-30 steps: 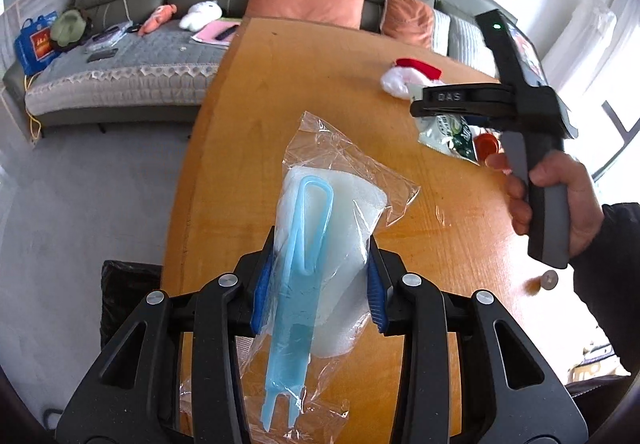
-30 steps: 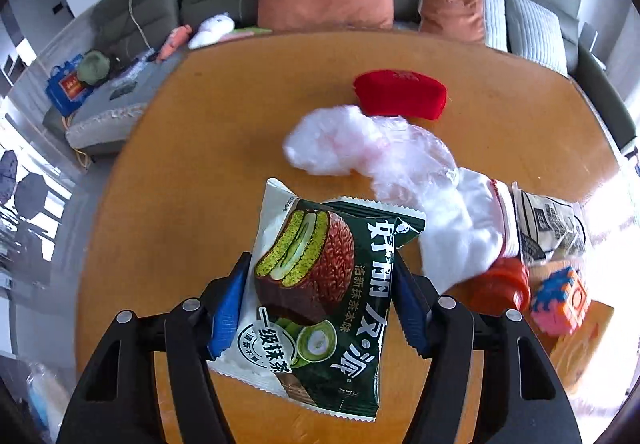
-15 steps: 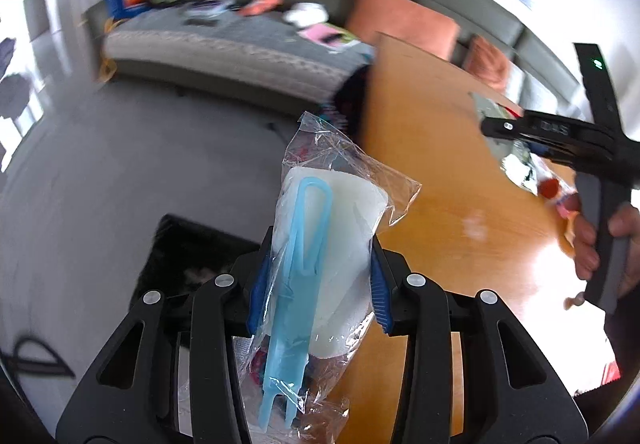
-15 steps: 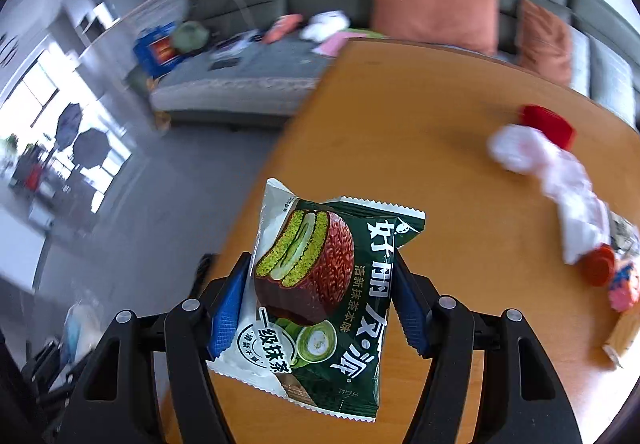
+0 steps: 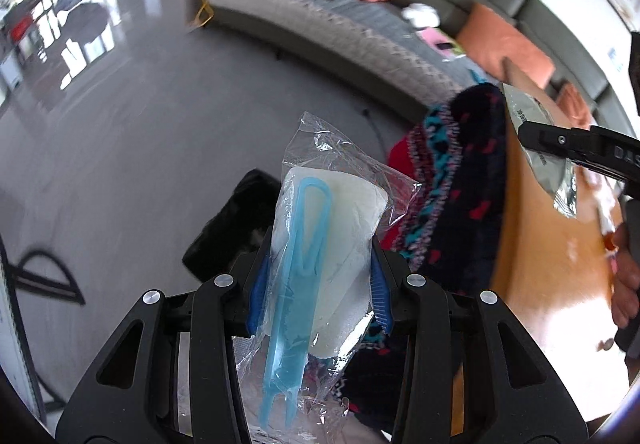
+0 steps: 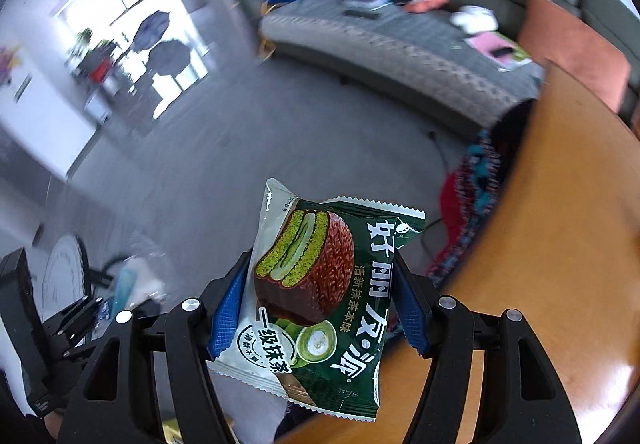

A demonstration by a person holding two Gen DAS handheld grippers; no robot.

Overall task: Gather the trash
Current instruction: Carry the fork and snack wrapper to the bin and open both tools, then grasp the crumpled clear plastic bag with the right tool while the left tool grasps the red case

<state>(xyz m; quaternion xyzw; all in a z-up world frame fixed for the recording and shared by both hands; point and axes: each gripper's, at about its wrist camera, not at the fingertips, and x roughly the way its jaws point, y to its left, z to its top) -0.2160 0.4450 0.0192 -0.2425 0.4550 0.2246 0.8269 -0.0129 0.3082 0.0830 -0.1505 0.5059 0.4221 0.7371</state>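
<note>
Between the left gripper's (image 5: 318,294) blue pads sits a clear bag (image 5: 324,244) with a white cup and blue pick, pinched mid-body over the black bin (image 5: 228,228); it looks light, crinkly and slippery. Right of the bin, the right gripper (image 6: 316,308) clamps a green wrapper (image 6: 320,300), likely limp, best held centrally.
</note>
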